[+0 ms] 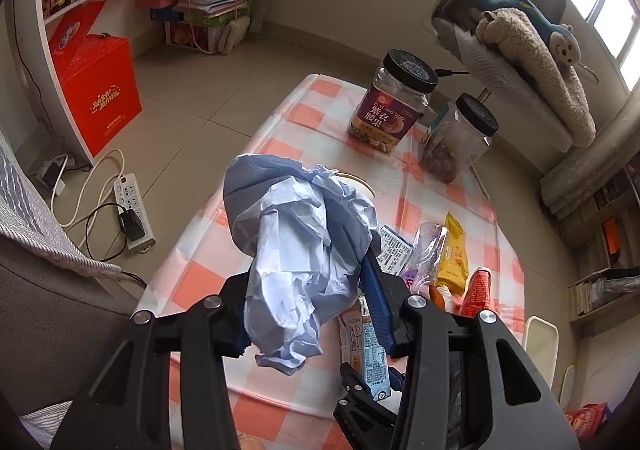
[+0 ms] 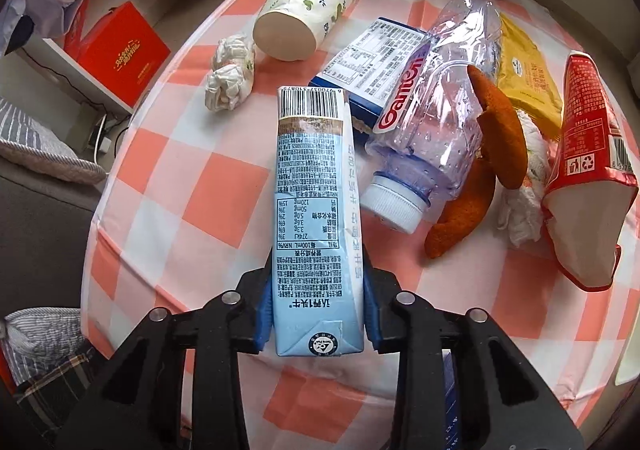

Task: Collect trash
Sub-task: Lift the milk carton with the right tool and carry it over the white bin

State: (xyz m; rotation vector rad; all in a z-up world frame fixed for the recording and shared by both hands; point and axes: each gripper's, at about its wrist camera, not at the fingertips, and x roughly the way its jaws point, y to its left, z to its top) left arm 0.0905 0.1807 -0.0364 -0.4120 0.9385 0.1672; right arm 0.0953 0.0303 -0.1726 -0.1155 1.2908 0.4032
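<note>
My left gripper [image 1: 308, 282] is shut on a crumpled pale blue bag [image 1: 296, 246], held above the checked table [image 1: 280, 137]. My right gripper [image 2: 316, 314] is shut on a light blue milk carton [image 2: 314, 209], held over the table; it also shows in the left wrist view [image 1: 370, 354]. On the table lie a paper cup [image 2: 304, 21] on its side, a crumpled tissue [image 2: 230, 73], a blue box [image 2: 368, 65], a crushed plastic bottle [image 2: 436, 105], orange peel [image 2: 492, 137], a yellow packet [image 2: 528, 77] and a red carton [image 2: 588, 161].
Two black-lidded jars [image 1: 394, 101] [image 1: 460, 137] stand at the table's far end. A red box [image 1: 96, 85], a power strip [image 1: 134, 211] and cables lie on the floor at left. A sofa edge [image 1: 48, 290] is at left, a chair with plush toys [image 1: 532, 49] at right.
</note>
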